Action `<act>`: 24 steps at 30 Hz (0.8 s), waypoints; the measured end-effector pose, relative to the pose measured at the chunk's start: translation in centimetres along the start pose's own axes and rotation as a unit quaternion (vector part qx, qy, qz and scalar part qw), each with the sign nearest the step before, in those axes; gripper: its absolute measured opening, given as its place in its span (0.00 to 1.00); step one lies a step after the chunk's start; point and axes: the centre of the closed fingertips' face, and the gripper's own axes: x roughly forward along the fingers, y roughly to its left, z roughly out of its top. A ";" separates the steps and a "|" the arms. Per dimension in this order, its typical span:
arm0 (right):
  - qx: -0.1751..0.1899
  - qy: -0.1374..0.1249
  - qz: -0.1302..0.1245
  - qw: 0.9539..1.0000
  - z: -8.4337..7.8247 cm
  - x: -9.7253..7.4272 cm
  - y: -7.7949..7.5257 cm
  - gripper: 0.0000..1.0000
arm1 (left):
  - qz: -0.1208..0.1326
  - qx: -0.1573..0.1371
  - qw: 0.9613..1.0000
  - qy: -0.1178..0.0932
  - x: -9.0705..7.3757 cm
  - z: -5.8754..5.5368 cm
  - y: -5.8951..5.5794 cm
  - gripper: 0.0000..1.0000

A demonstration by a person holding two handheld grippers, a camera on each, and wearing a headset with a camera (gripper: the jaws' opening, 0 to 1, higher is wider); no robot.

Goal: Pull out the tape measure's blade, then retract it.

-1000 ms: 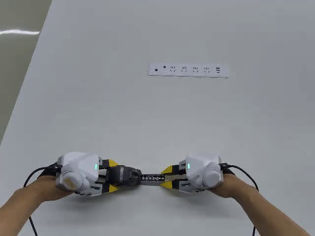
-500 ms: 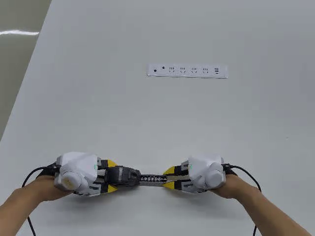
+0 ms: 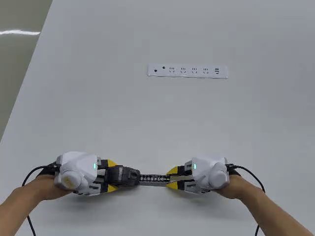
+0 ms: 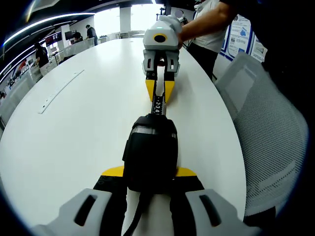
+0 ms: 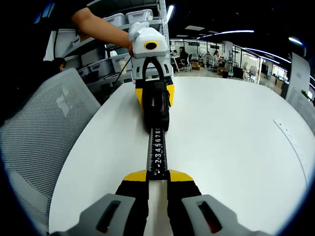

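Found the tape measure case (image 4: 150, 152) clamped between the jaws of the left hand-held gripper (image 3: 113, 175), near the front edge of the tabletop (image 3: 147, 123); could not tell whether resting on it or held just above. Noted the right hand-held gripper (image 5: 158, 175) pinched onto the free end of the blade (image 5: 157, 147), facing the left one head-on. Read a short run of blade out of the case, printed numerals showing, held straight between the two grippers. Logged a power strip (image 3: 187, 71) farther back on the tabletop, well apart from the work. Judged the pull-out as under way but only partly done, with more blade likely to draw. Marked retraction as not yet started. Left to do: finish the pull, then feed the blade back into the case.
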 end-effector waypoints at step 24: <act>0.005 0.001 -0.002 1.000 -0.7 -1.0 0.0 0.11 | 0.000 -0.002 1.000 0.001 0.0 0.1 0.0 0.30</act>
